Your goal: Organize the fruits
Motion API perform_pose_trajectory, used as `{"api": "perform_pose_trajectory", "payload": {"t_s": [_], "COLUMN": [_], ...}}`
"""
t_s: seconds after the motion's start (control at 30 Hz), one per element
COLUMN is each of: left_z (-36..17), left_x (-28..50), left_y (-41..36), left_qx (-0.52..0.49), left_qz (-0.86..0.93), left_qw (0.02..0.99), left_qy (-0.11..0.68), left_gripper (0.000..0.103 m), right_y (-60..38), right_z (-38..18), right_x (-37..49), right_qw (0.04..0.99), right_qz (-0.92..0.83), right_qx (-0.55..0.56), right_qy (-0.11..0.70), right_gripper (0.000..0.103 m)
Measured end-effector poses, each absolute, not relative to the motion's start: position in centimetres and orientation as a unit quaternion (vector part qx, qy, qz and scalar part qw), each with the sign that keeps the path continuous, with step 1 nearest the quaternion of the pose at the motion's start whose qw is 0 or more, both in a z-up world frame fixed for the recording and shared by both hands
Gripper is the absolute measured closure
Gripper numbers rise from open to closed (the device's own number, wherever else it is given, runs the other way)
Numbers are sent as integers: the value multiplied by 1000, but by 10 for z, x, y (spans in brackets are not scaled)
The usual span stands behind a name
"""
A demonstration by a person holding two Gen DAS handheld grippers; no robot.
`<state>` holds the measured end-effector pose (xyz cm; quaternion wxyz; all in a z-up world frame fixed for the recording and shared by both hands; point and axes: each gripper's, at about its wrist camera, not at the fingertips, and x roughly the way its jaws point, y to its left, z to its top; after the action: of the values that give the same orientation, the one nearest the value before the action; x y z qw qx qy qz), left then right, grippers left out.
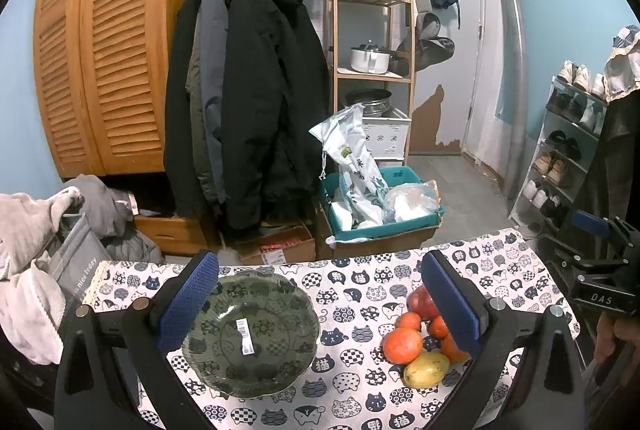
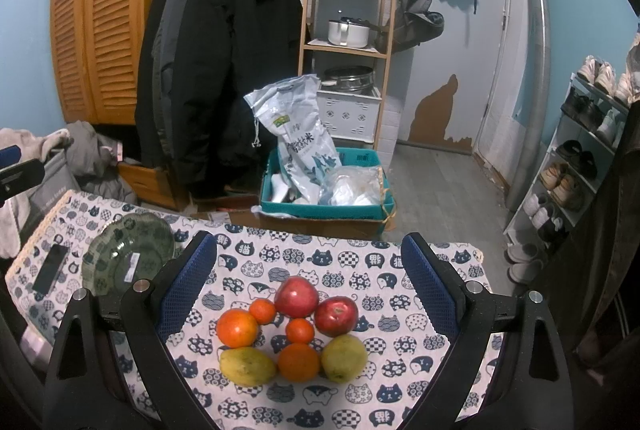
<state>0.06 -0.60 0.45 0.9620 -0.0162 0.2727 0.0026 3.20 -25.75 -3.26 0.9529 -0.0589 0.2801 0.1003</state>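
cat-print cloth (image 2: 360, 262) covers the table. green glass plate (image 1: 250, 334) at left sits bare, fruits (image 2: 294, 334) bunched at right: apples, oranges, mangoes. left gripper (image 1: 318, 306) and right gripper (image 2: 308, 288) both spread wide, holding nothing. only the right view shows a phone (image 2: 50, 268) beside the plate.

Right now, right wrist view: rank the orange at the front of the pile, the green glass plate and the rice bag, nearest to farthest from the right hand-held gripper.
1. Orange: front of the fruit pile, between the open fingers of the right hand-held gripper.
2. Green glass plate: far left on the tablecloth.
3. Rice bag: off the table, standing in the teal box on the floor beyond.
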Motion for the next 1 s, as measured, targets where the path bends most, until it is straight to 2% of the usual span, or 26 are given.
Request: {"api": "perform_pose_trajectory", "payload": {"t_s": [1.0], "left_z": [3], "left_x": [-3], "left_y": [-3], "left_qx": [-19], "left_qz": [3], "left_qw": [963], "left_qy": [268], "left_gripper": [1], "right_y": [-258], "right_z": [-32], "right_x": [32], "right_qw": [953], "right_qz": [100], "right_qx": [-60], "right_qy": [280], "right_gripper": [11]}}
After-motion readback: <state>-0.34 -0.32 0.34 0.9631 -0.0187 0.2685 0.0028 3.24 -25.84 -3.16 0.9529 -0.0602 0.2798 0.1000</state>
